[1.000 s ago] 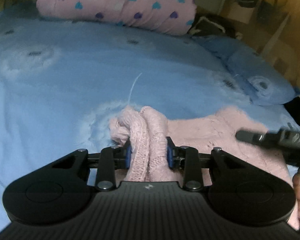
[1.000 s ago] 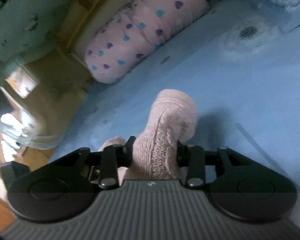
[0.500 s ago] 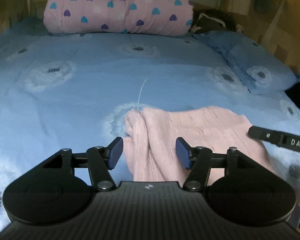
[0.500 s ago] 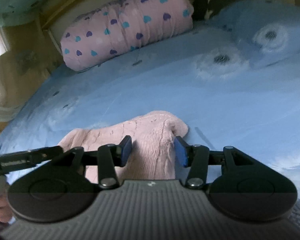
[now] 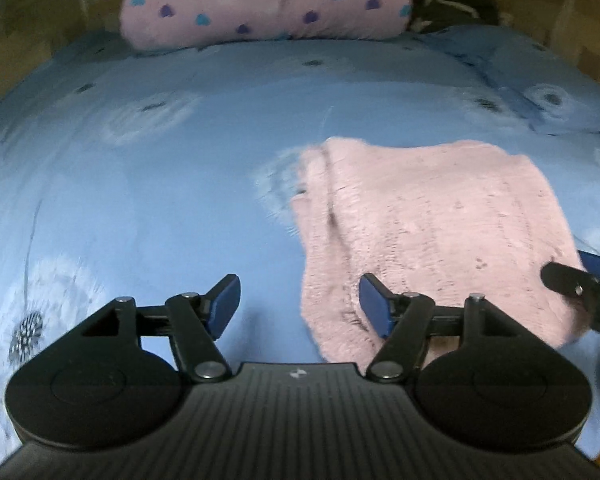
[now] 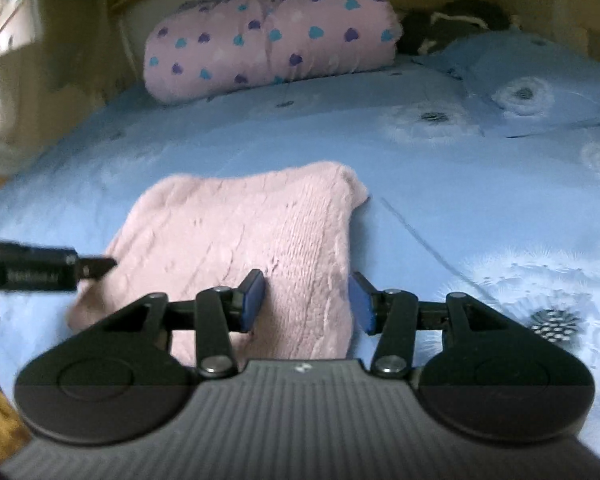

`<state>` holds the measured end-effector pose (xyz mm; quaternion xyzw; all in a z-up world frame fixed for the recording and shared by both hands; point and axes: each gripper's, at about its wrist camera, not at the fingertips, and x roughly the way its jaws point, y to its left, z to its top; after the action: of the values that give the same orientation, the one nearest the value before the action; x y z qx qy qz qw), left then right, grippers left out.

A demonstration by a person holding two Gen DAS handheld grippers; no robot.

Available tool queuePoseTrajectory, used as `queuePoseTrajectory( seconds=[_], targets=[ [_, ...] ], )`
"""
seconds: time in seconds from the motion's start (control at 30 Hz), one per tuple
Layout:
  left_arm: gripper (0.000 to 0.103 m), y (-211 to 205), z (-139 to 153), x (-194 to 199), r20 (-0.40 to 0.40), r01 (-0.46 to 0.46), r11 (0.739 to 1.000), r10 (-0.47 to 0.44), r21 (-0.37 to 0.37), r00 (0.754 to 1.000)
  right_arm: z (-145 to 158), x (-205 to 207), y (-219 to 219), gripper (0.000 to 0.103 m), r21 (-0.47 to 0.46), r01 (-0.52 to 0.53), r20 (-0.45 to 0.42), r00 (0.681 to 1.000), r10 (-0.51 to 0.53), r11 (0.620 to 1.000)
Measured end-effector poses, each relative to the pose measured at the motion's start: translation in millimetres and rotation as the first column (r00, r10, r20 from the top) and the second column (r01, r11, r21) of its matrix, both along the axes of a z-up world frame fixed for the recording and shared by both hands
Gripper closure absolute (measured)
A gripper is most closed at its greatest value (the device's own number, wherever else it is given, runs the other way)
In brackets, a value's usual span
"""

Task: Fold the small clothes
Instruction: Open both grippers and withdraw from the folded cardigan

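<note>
A pink knitted garment (image 5: 428, 232) lies folded flat on the blue bed sheet (image 5: 160, 184). It also shows in the right wrist view (image 6: 244, 236). My left gripper (image 5: 300, 304) is open and empty, above the garment's near left edge. My right gripper (image 6: 307, 300) is open and empty, over the garment's near right edge. The right gripper's finger shows at the right edge of the left wrist view (image 5: 580, 284). The left gripper's finger shows at the left of the right wrist view (image 6: 40, 268).
A pink rolled blanket with hearts (image 5: 264, 0) lies at the head of the bed. A blue pillow (image 5: 540, 80) sits at the far right. A dark item (image 6: 452, 24) lies behind the pillow. Bare sheet (image 6: 480, 208) stretches around the garment.
Both grippers held bunched parts of the garment a second ago. They opened, let it down flat on the sheet and drew back and up from it.
</note>
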<state>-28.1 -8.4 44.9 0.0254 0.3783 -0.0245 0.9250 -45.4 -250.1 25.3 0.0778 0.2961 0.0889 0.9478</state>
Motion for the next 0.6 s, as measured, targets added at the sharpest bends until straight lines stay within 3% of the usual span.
queuePoseTrajectory(
  seconds=[0.17,0.43,0.6],
  targets=[
    [0.031,8.6,4.3,-13.9,0.001,-0.037,0.998,0.038,-0.057,0.999,-6.3,-1.2,11.6,0.048,-0.056,-0.013,0.034,0.999,0.015,0.998],
    [0.026,-3.3,16.3,-52.0,-0.010,-0.052,0.994,0.051,-0.093,0.999,9.6,-25.9,4.5,0.046,-0.006,-0.014,0.050,0.999,0.015,1.000],
    [0.015,-16.7,14.9,-73.6,0.021,-0.099,0.994,0.100,-0.053,0.995,7.3,-43.7,12.0,0.029,-0.059,-0.010,0.025,1.000,0.012,0.998]
  ],
)
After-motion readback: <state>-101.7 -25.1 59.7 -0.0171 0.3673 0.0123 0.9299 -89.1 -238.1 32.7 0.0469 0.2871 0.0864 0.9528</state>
